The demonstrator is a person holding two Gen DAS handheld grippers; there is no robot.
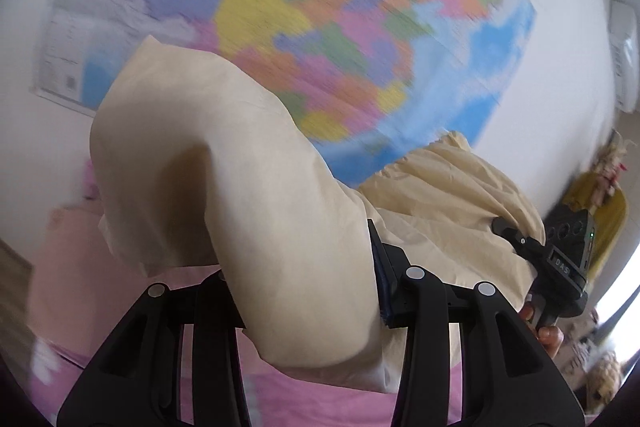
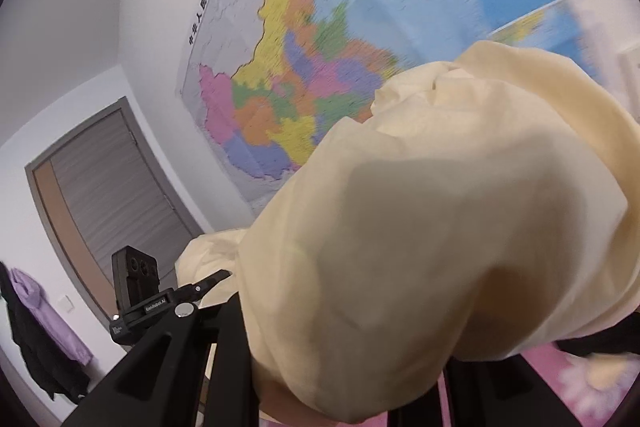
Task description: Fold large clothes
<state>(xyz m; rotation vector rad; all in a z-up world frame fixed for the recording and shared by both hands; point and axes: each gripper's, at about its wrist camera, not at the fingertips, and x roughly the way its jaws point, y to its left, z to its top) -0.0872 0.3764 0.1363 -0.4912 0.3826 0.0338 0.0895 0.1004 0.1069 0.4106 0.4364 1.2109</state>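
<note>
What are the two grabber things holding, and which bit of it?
Both hold the same cream cloth. The left hand-held gripper pinches a bunched fold; the right hand-held gripper pinches another bunched part. Which edge or corner cannot be told.

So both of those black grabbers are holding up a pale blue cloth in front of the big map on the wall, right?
Not quite: the cloth is cream, not pale blue, as the left wrist view shows. The rest holds: the left gripper and the right gripper each have it pinched, lifted in front of the wall map.
</note>
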